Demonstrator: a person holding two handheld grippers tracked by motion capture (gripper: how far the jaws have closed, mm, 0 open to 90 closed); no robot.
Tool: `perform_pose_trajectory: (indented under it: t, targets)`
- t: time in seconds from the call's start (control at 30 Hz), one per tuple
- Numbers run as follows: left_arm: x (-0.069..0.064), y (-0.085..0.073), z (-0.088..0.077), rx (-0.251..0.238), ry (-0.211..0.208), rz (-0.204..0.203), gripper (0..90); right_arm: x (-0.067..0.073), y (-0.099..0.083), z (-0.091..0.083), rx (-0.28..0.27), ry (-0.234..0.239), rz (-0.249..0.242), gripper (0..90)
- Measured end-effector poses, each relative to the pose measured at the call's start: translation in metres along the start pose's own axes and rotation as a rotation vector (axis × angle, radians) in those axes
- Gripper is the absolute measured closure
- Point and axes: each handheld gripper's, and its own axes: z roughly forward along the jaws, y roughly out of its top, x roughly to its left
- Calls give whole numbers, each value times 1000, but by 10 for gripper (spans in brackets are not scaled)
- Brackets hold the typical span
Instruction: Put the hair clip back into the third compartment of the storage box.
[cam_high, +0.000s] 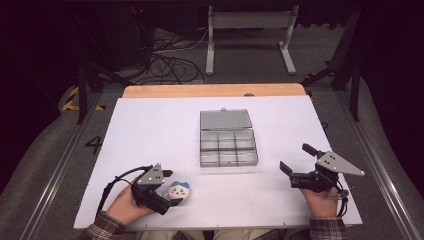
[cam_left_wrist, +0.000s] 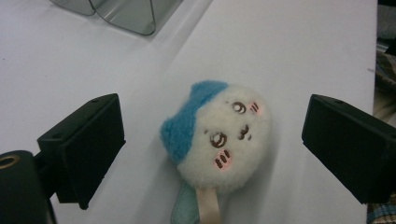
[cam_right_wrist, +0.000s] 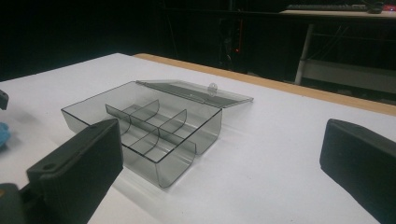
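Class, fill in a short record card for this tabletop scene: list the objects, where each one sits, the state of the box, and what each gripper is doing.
Surface: white table top
Box: clear divided box, mid-table, compartments look empty
Lid: lid open, folded back on the far side
Toy: plush toy, white with blue cap, lying near the front edge
Left gripper: left gripper open, jaws either side of the toy, not touching
Right gripper: right gripper open, holding nothing, right of the box

White table (cam_high: 150, 130), wooden far edge; cables (cam_high: 165, 65), metal stand (cam_high: 250, 35) behind.
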Motion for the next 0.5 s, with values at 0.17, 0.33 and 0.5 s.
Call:
perform_pose_trajectory:
  t: [0.17,0.33,0.5]
  targets:
    - [-1,-1,5,21,-5,2,107,0,0,0,4,-1,-5,0]
    - [-3,-2,10,49,2,6,141,1,0,1,5,-2,-5,0]
    - [-4,-2,13,67,-10,13,178,1,0,1,6,-1,-4,0]
